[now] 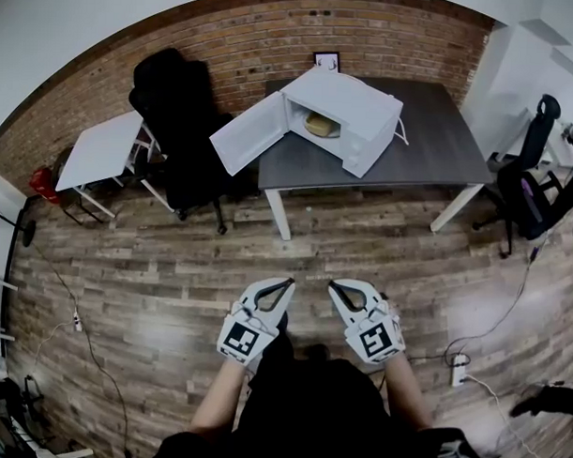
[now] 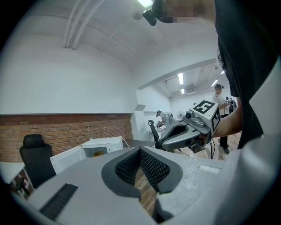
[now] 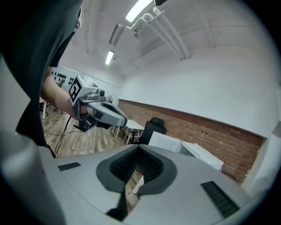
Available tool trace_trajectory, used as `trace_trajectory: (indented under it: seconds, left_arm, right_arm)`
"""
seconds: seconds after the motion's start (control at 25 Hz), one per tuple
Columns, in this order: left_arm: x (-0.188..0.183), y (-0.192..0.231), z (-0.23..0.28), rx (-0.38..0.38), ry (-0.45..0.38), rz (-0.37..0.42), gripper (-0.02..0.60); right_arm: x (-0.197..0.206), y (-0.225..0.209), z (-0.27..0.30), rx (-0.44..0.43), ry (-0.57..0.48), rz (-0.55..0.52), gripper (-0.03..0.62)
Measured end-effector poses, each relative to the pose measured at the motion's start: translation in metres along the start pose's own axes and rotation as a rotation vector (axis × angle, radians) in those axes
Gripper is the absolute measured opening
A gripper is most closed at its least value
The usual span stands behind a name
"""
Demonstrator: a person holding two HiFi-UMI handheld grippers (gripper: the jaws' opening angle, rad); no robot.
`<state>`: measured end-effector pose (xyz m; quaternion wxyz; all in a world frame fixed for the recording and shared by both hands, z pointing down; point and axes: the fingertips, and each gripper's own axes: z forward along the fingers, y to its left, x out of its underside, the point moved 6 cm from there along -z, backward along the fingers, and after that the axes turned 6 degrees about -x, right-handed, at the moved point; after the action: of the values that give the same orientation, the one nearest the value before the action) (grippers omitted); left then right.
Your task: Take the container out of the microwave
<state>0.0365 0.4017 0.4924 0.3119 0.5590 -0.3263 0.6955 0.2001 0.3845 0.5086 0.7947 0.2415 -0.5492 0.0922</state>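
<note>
**A:** What is nearest the person?

**B:** The two grippers, held side by side above the wooden floor. The left gripper has its jaws pressed together with nothing between them. The right gripper is the same, tips meeting and empty. Both point roughly toward the table and stand well apart from it.

**A:** And beyond the floor?

**B:** A dark grey table on white legs. The white microwave sits on its left part, near the far-left corner. The microwave door hangs wide open, out past the table's left edge.

**A:** Where is the container?

**B:** The container is inside the microwave's open cavity, a pale tan shape on the cavity floor. No gripper touches it.

**A:** Anything round the table?

**B:** A black office chair stands just beside the left edge, behind the open door. Left of it is a small white table. Off the right edge is another dark chair. Farthest back runs the brick wall, with a small framed picture at the table's far edge.
</note>
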Motion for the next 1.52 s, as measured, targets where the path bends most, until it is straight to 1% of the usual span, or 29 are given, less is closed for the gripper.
trace_trajectory:
  seconds: [0.28, 0.44, 0.76, 0.96, 1.08, 1.28, 1.52]
  left_arm:
    - [0.003, 0.021, 0.004, 0.015, 0.001, -0.012, 0.003]
    - [0.006, 0.035, 0.006, 0.022, 0.001, -0.012, 0.003]
    - [0.011, 0.087, 0.009, 0.038, 0.006, -0.02, 0.002]
    - [0.017, 0.123, 0.017, 0.07, 0.003, -0.025, 0.003]
    - [0.022, 0.143, 0.026, 0.088, 0.008, -0.01, 0.003]
    - [0.018, 0.172, 0.037, 0.131, -0.021, 0.014, 0.003]
    - [0.029, 0.198, 0.046, 0.162, -0.022, 0.013, 0.003]
  right_arm:
    - [0.0, -0.004, 0.016, 0.02, 0.029, 0.016, 0.0]
    - [-0.006, -0.01, 0.029, 0.034, 0.025, 0.017, -0.001]
    - [-0.017, -0.024, 0.069, 0.084, 0.052, 0.02, 0.0]
    - [-0.024, -0.031, 0.096, 0.109, 0.078, 0.021, 0.0]
    - [-0.026, -0.036, 0.113, 0.134, 0.094, 0.021, 0.0]
    - [-0.032, -0.046, 0.136, 0.172, 0.11, 0.026, 0.0]
    - [-0.031, -0.05, 0.162, 0.192, 0.155, -0.016, 0.0]
